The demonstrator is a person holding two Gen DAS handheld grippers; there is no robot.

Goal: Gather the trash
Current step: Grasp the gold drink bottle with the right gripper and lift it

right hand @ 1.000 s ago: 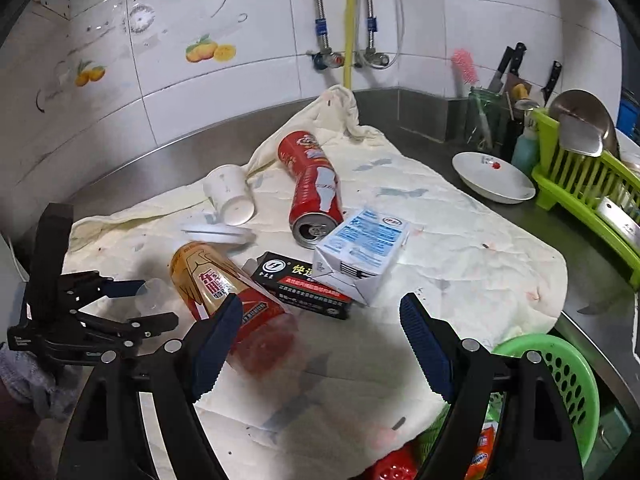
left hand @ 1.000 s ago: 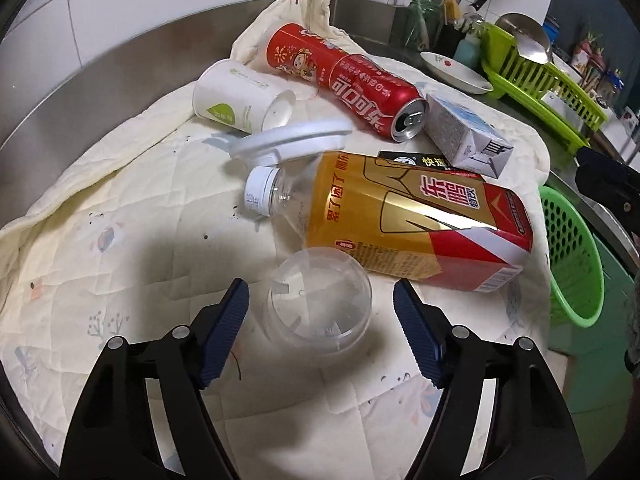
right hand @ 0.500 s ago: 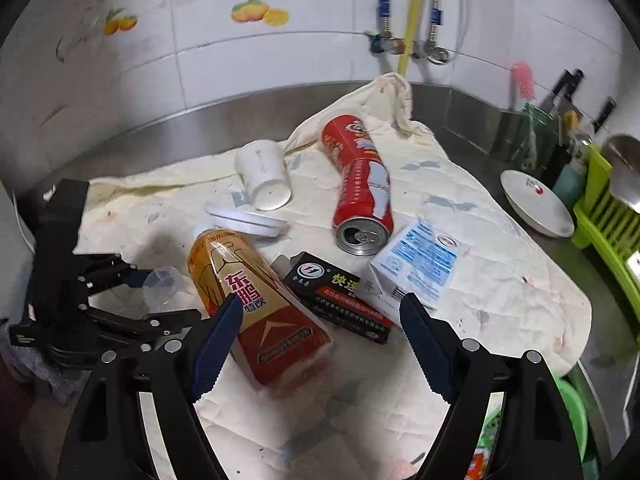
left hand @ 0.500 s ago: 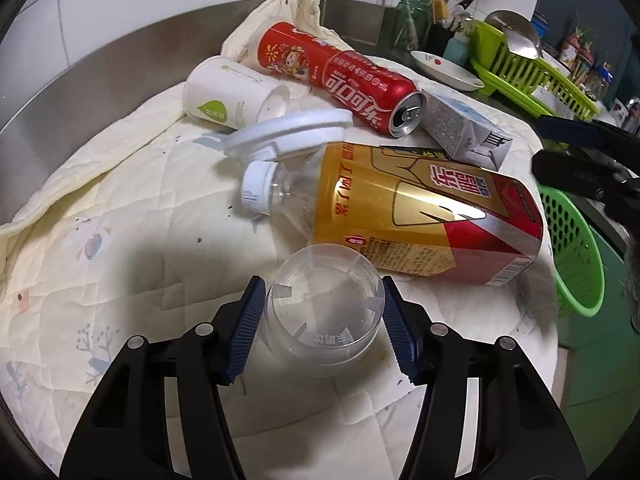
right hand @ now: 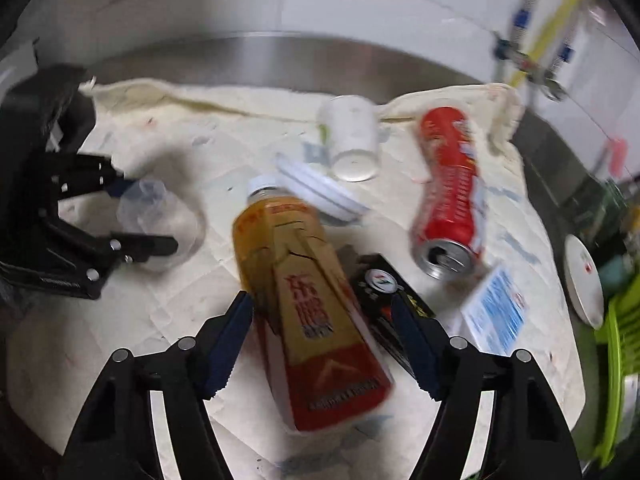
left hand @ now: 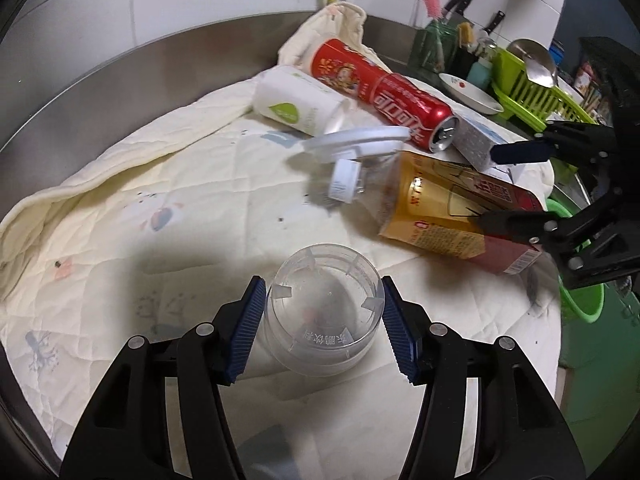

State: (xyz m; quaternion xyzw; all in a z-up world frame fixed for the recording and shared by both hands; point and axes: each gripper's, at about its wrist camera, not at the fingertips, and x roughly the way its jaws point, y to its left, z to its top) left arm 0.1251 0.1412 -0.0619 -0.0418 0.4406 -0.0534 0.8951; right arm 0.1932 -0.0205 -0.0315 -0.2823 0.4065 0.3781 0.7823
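Trash lies on a cream quilted cloth (left hand: 120,208). My left gripper (left hand: 323,320) is shut on a clear plastic cup (left hand: 323,312), its blue pads against both sides; it also shows in the right wrist view (right hand: 160,220). My right gripper (right hand: 322,340) is open, its fingers either side of a yellow-and-red labelled bottle (right hand: 308,320) lying on the cloth, also seen in the left wrist view (left hand: 452,208). Beyond lie a red can (right hand: 450,200), a white paper cup (right hand: 352,136), a white lid (right hand: 320,192), a black box (right hand: 384,300) and a blue-white carton (right hand: 496,312).
A steel backsplash (left hand: 140,60) and tiled wall run behind the cloth. A green basket (left hand: 580,296) hangs past the counter's right edge. A white dish (right hand: 584,280) and a green dish rack (left hand: 536,92) stand at the far right.
My left gripper closed onto the clear cup. My right gripper moved left and down until its open fingers straddle the yellow-and-red bottle.
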